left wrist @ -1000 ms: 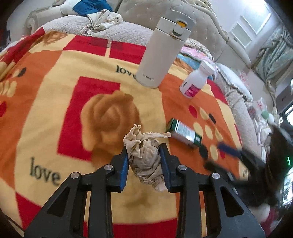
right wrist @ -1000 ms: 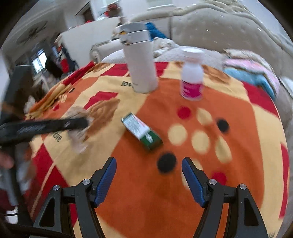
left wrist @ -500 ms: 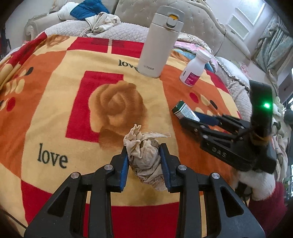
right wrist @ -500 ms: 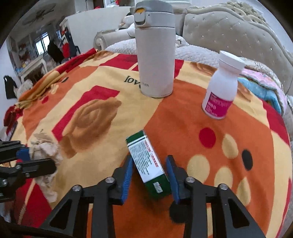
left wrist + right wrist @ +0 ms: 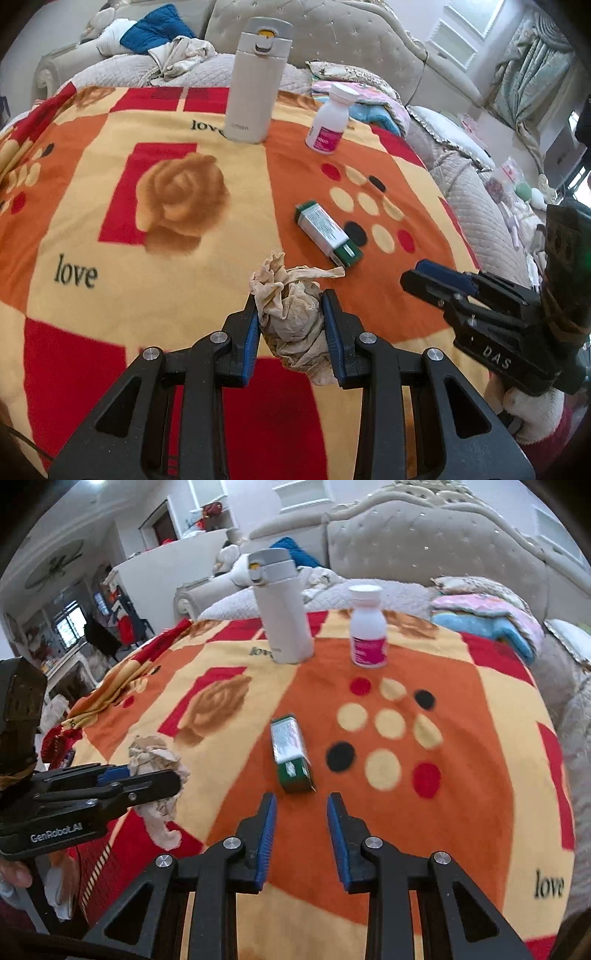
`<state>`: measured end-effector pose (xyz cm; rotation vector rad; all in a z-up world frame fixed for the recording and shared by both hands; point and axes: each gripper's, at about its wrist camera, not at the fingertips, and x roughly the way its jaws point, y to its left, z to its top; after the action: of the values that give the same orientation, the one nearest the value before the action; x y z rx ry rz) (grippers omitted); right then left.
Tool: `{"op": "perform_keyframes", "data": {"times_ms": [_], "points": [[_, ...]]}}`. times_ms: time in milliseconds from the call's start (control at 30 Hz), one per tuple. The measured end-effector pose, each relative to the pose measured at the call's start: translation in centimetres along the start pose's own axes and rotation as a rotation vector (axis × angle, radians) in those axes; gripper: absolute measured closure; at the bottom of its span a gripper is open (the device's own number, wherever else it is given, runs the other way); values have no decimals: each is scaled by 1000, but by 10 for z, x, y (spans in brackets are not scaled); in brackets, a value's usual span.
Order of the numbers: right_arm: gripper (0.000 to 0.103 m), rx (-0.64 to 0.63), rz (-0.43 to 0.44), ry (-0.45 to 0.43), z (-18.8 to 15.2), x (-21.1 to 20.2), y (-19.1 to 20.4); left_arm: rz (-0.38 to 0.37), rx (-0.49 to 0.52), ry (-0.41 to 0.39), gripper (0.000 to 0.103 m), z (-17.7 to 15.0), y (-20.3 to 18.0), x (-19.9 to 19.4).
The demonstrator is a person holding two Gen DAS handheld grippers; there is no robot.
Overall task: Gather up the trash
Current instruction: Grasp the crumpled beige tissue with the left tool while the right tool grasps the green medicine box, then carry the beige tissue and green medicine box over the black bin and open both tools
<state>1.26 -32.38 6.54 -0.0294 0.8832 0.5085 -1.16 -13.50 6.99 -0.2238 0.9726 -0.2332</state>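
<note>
While clamped between the left gripper (image 5: 290, 325) pads, crumpled tissue (image 5: 291, 314) is held above the blanket (image 5: 110, 229) | right gripper (image 5: 301, 832): jaws just narrowed, nothing gripped | green-and-white carton (image 5: 290, 755) is lying just ahead.

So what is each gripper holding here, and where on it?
Left gripper: crumpled tissue, pinched across its middle. Right gripper: nothing; the box lies beyond it.

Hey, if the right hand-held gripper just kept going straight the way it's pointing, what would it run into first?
Most likely the green and white box lying on the blanket. It sits just ahead of the right hand-held gripper, slightly left of its centre line, though depth is hard to judge.
</note>
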Motion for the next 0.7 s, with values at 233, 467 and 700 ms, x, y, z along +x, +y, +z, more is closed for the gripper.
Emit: {"op": "perform_keyframes", "data": {"times_ms": [233, 467, 700], "points": [[56, -46, -13, 30, 16, 22, 11, 23, -8, -1, 74, -11, 9, -7], [67, -75, -48, 96, 42, 89, 16, 26, -24, 23, 73, -16, 22, -2], [81, -29, 24, 70, 34, 63, 5, 5, -13, 29, 74, -19, 12, 4]]}}
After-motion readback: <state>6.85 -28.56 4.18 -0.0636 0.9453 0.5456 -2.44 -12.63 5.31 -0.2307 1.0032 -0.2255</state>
